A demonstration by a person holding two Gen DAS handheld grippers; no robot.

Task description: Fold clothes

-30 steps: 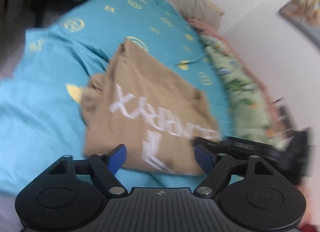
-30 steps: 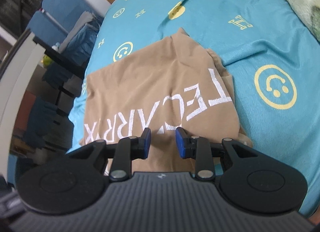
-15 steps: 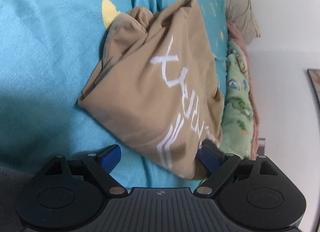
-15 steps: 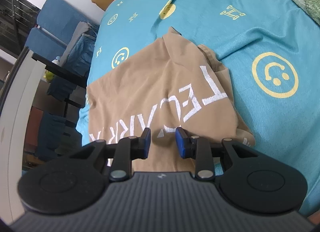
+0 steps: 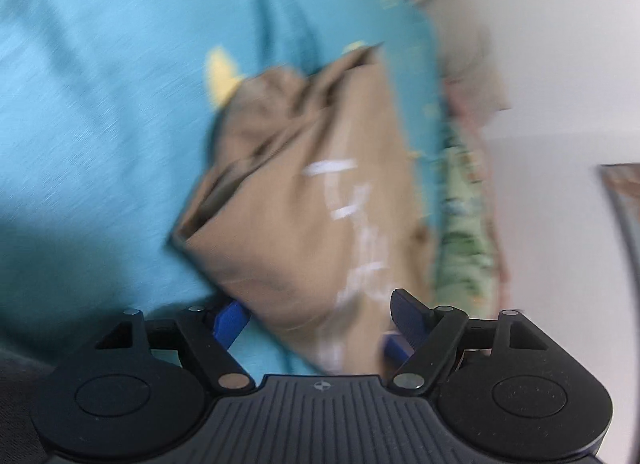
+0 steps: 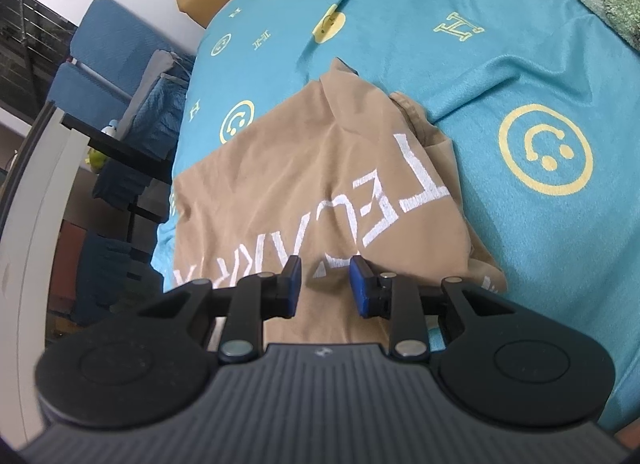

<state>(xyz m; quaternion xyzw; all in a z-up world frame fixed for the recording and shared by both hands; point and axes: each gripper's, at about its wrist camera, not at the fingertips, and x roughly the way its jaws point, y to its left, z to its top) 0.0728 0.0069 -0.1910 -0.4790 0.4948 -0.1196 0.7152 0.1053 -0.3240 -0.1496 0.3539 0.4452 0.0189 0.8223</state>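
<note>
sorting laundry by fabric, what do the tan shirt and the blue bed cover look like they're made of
Tan folded shirt with white lettering: probably thin matte cotton jersey, given its soft creases and limp edges.
Turquoise smiley-print bed cover: seemingly brushed, faintly fuzzy woven fabric, with a slight nap and broad wrinkles.

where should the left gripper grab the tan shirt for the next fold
Probably the near corner of the tan shirt, coming in low from the bed's near side. There the stacked layers end in one clean folded edge, and the open left gripper already straddles it; the far end is bunched and wrinkled.
</note>
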